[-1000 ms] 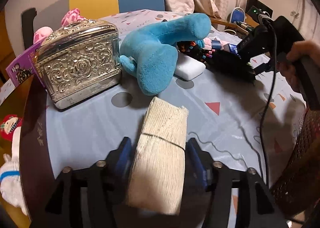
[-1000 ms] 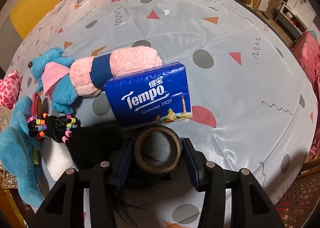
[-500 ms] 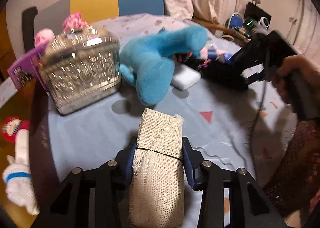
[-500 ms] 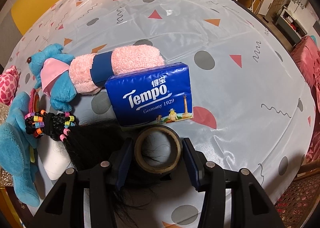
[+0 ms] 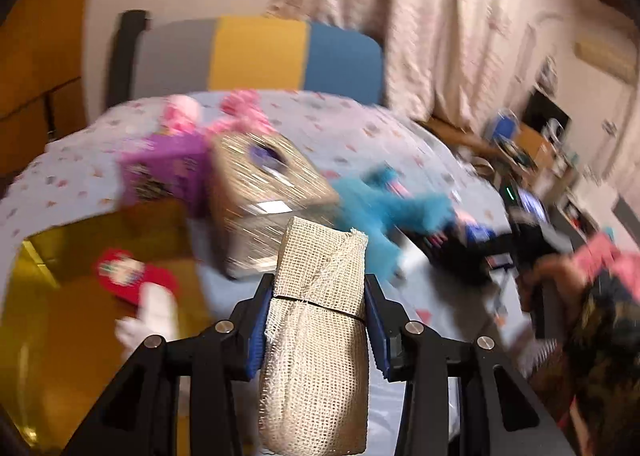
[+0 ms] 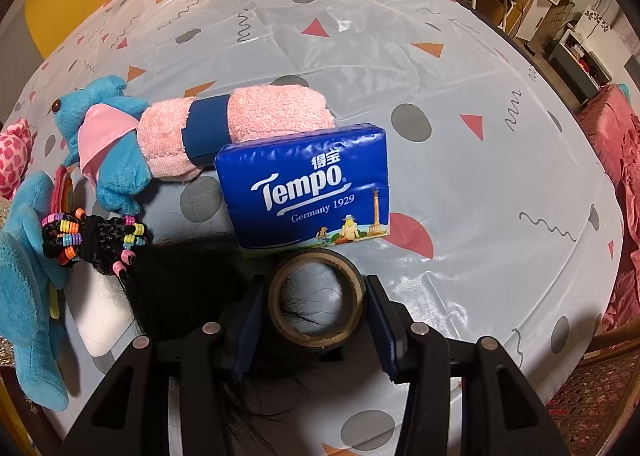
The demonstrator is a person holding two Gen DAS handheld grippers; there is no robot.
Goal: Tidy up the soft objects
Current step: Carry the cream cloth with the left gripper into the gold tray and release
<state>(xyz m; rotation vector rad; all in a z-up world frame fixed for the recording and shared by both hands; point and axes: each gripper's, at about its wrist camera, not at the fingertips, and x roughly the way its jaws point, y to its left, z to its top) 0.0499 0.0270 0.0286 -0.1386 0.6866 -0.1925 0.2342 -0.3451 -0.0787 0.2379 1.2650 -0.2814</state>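
My left gripper is shut on a rolled beige mesh cloth and holds it above the table, near the left edge. My right gripper is shut on a dark tape roll resting low over the table. Ahead of it lie a blue Tempo tissue pack, a rolled pink towel with a blue band, a small blue plush, a black wig with coloured beads and a larger blue plush, which also shows blurred in the left wrist view.
A silver ornate box, a purple book and pink plush items sit on the patterned tablecloth. A red-and-white sock toy lies on the yellow surface at left. A colour-block chair stands behind.
My left gripper has closed on the beige cloth, lifted it and swung up and left; the view is motion-blurred. My right gripper stays still on the tape roll.
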